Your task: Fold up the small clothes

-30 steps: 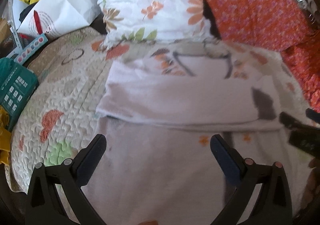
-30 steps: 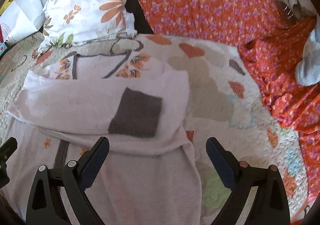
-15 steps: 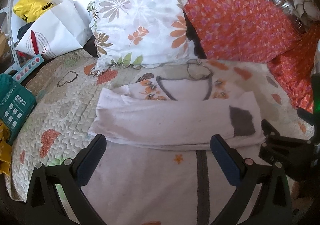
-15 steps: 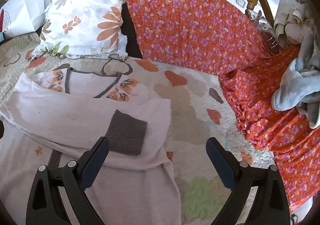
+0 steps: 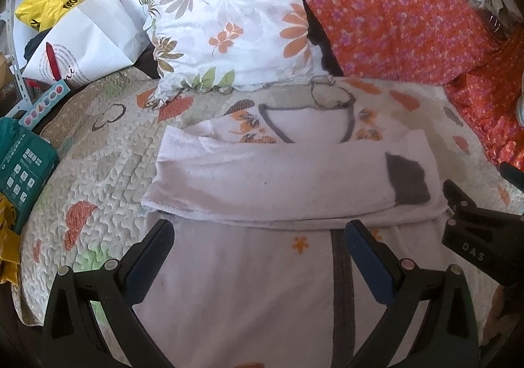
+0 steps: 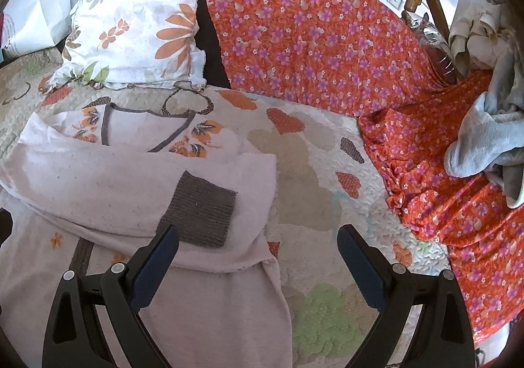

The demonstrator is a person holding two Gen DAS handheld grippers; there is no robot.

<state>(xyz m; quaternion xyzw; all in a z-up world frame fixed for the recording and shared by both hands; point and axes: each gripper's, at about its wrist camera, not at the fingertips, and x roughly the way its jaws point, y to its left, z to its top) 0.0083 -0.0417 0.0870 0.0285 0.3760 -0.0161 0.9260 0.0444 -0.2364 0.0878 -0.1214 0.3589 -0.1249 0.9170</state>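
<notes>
Both claws hovering spread, gripping nothing: left claw (image 5: 258,256), right claw (image 6: 258,256). Small white long-sleeved top with grey cuff (image 5: 294,181) is lying sleeve-folded on the quilted heart-print bedspread (image 5: 108,171), below the floral pillow (image 5: 229,24).

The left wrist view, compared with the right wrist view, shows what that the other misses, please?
Only the left wrist view shows the crumpled yellow plastic bag and the green printed box. Only the right wrist view shows the pale grey fleece garment. Both share the white long-sleeved top with grey cuffs and the white floral pillow.
</notes>
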